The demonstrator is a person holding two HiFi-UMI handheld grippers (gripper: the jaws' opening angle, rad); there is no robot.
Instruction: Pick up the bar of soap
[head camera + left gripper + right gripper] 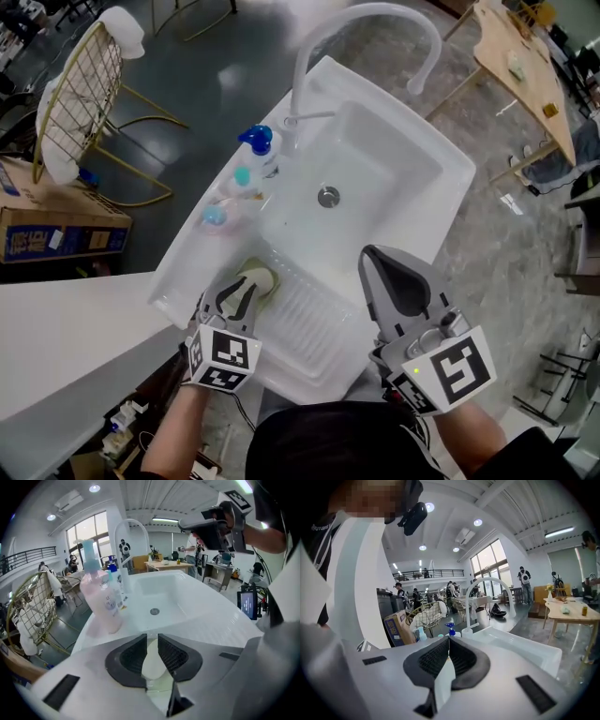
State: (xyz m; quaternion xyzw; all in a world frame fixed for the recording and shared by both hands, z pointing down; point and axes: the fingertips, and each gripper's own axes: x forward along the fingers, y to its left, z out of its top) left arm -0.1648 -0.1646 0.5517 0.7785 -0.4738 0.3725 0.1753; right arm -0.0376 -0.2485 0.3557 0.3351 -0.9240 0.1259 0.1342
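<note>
The pale bar of soap [263, 279] lies on the ribbed drainboard [305, 314] of the white sink [441, 150], at its near left corner. My left gripper [247, 287] points down over it with the jaws a little apart. In the left gripper view the soap [153, 662] shows in the narrow gap of the left gripper [152, 636], and the pads do not press on it. My right gripper [368, 253] hangs above the sink's near right edge, shut and empty; its tips meet in the right gripper view [447, 640].
A pink bottle [100, 603], a blue pump bottle [256, 141] and another small bottle stand along the sink's left rim beside the tall curved faucet [375, 14]. The drain [327, 196] sits mid-basin. On the floor are a wire chair [80, 94], a cardboard box [56, 230] and a wooden table [525, 66].
</note>
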